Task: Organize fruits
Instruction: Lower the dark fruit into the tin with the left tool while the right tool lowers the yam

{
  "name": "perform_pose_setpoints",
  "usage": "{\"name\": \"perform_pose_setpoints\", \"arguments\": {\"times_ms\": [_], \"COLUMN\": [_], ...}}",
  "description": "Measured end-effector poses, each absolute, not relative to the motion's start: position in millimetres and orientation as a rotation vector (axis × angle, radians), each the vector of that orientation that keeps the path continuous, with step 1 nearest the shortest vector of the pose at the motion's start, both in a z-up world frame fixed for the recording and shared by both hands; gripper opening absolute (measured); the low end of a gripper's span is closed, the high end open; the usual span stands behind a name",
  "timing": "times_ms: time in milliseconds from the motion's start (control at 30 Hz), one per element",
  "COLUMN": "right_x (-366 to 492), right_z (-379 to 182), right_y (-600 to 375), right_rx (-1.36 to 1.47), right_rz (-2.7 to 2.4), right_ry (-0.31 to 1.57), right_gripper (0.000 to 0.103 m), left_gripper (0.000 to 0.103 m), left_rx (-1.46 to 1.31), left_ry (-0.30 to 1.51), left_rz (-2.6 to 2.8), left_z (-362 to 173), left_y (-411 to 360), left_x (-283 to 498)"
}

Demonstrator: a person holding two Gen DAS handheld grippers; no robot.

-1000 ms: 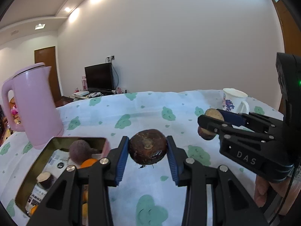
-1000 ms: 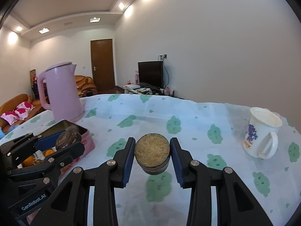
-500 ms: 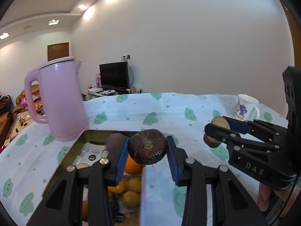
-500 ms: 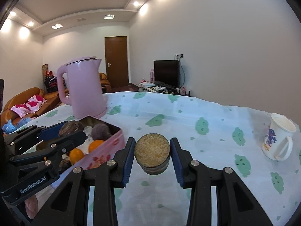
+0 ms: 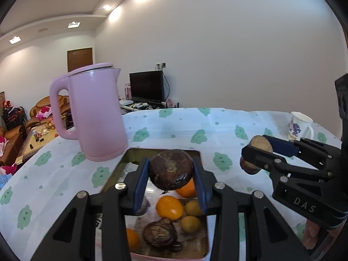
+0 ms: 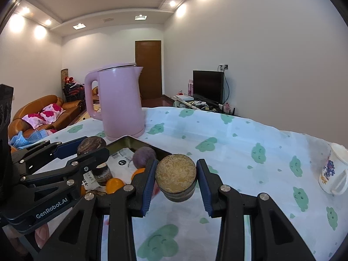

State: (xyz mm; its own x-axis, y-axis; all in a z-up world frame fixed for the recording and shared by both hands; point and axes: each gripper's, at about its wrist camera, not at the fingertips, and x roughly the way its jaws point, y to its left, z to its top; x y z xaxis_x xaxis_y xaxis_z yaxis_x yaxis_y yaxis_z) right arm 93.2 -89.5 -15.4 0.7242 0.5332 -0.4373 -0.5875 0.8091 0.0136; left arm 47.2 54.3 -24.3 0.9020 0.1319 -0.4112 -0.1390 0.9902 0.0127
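White walls surround a desk (image 6: 250, 143) under a cloth dotted with green. At its left edge a tin (image 5: 203, 228) holds oranges (image 5: 169, 207) beside a pink kettle (image 5: 95, 115). Over the tin the left claw (image 5: 170, 174) grips a dark fruit (image 5: 171, 169). Beside the tin the right claw (image 6: 176, 179) grips a halved fruit (image 6: 176, 177). A mug (image 6: 333, 171) sits near the right edge.

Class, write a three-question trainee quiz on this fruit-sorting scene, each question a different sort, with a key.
1. True or false: the left gripper holds a dark round fruit above the tin tray.
2. What does the right gripper hold? A) the mug B) a cut fruit half C) nothing
3. Fill in: the tall thing behind the tray is a pink ____.

Key: 1 true; 2 B; 3 kettle.
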Motion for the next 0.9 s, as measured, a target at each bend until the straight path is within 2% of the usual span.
{"name": "perform_pose_setpoints", "arguments": {"times_ms": [900], "right_x": [84], "right_z": [-8], "right_y": [-28], "right_rx": [-0.183], "right_rz": [0.714], "right_ry": [0.424], "right_gripper": [0.04], "left_gripper": [0.041], "left_rx": [-0.03], "left_ry": [0.432], "left_rz": [0.253], "left_z": [-27], "left_y": [107], "left_x": [40]}}
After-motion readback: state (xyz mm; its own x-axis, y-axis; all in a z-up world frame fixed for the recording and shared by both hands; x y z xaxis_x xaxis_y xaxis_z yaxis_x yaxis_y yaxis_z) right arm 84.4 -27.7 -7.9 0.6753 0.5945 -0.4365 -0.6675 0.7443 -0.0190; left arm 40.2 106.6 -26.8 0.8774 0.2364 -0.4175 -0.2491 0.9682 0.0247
